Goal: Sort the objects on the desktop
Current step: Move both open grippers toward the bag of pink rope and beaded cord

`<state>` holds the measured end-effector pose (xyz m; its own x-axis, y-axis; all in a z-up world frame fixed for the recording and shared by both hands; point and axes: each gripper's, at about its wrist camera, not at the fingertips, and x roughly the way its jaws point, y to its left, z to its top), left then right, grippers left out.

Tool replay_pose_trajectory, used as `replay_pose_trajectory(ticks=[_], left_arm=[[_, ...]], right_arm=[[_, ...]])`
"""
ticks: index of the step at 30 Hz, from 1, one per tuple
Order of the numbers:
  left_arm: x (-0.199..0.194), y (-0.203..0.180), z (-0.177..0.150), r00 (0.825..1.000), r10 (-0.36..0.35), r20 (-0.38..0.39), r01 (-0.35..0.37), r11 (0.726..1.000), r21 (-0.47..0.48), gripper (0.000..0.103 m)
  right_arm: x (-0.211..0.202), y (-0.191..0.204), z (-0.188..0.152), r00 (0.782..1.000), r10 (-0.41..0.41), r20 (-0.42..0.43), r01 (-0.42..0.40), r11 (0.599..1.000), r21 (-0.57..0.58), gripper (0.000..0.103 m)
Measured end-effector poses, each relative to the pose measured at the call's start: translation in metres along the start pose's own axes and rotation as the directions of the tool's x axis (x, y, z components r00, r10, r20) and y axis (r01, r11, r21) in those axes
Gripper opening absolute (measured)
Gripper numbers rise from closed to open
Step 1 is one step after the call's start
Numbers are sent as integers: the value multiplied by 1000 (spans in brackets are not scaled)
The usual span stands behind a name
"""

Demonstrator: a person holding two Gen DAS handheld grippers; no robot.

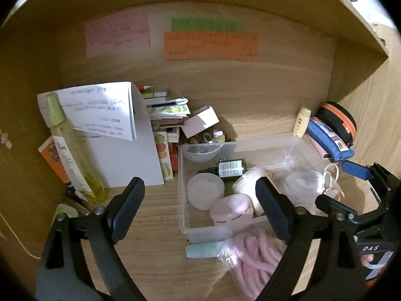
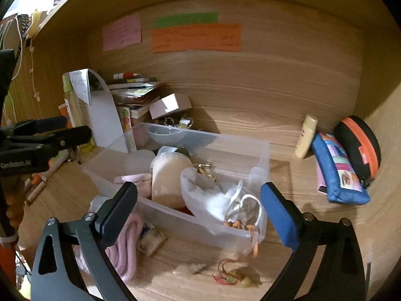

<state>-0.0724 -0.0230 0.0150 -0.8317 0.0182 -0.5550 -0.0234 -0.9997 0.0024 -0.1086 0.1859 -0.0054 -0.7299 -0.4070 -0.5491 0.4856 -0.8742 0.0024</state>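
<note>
Well, both my left claw [image 1: 199, 209] and right claw [image 2: 199, 212] gape empty over the clear plastic bin [image 1: 240, 143] on the wooden table [image 1: 155, 258]; inside it sit a pink round jar [image 1: 231, 210], dark bottle [image 1: 229, 169] and white drawstring pouch [image 2: 215, 198].

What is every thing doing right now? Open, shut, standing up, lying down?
Left gripper: open, empty.
Right gripper: open, empty.
Clear bin: open, no lid, partly filled.
Dark bottle: lying down in the bin.
White pouch: draped over the bin's edge.
Blue pouch: shut.
Cream tube: leaning on the wall.
</note>
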Motion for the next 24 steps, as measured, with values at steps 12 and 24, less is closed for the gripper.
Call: replay_pose_trajectory(ticks=[12,24], left_arm=[[-19,10,-26,1000,-22,-16,21,998,-59,95],[-19,7,-62,994,-49,-96,42,996,-77,95]], right_arm=[[-25,-10,-21,998,-57,-24,58,998,14,98],[-33,-24,-55,991,-98,-96,101,995,22,98]])
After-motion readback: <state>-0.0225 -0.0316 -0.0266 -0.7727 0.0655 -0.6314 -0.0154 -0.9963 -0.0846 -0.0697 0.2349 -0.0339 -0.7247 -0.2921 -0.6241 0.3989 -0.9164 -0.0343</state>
